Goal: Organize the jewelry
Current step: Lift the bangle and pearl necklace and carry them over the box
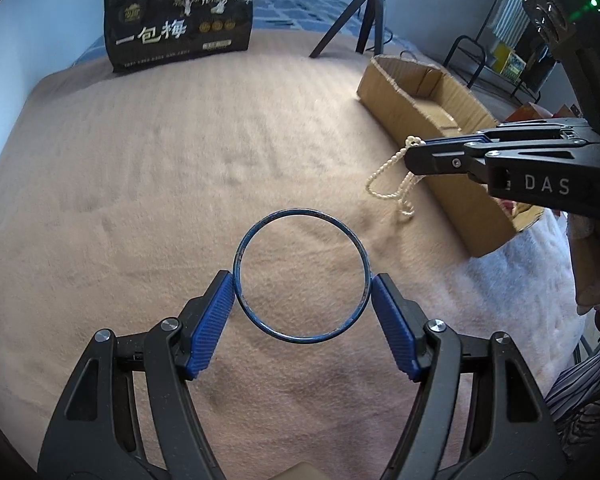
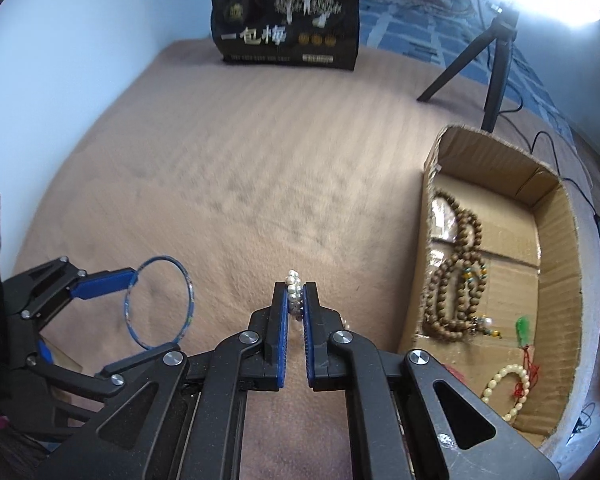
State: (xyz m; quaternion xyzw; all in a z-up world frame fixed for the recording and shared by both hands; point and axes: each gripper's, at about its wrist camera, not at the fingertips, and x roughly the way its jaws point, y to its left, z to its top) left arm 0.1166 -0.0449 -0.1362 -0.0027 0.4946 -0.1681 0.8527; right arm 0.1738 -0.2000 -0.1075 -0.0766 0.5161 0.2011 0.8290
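Looking first along the left wrist view, we see the cardboard box (image 1: 416,120) lying on the tan blanket (image 1: 160,168) at the right; from this low angle only its bare inner walls and floor show, so we cannot tell its contents here. The left gripper (image 1: 302,294) stands wide open, its blue pads (image 1: 214,320) touching the blue bangle (image 1: 302,276) on either side, so that the ring is spanned between them. The bangle's far arc extends beyond the fingertips over the blanket. To the right, the right gripper (image 1: 414,156) reaches in sideways, closed on a pearl necklace (image 1: 392,178) whose loops hang from its tip, just beside the box's near wall. A black snack bag (image 1: 180,16) and a tripod (image 1: 360,16) stand at the far edge.

Turning to the right wrist view, we look down into the box (image 2: 560,240). It holds a long string of brown wooden beads (image 2: 456,272) along its left wall, a cream bead bracelet (image 2: 508,388) near the front, and a green pendant on red cord (image 2: 524,332) just behind the bracelet. The right gripper (image 2: 296,292) is nearly shut, its two pads pinching the pearl necklace (image 2: 294,286), of which a few pearls show above the tips. The necklace is outside the box, to its left, above the blanket. At lower left the left gripper (image 2: 140,312) holds the bangle (image 2: 160,302) between its spread fingers, well apart from the box.
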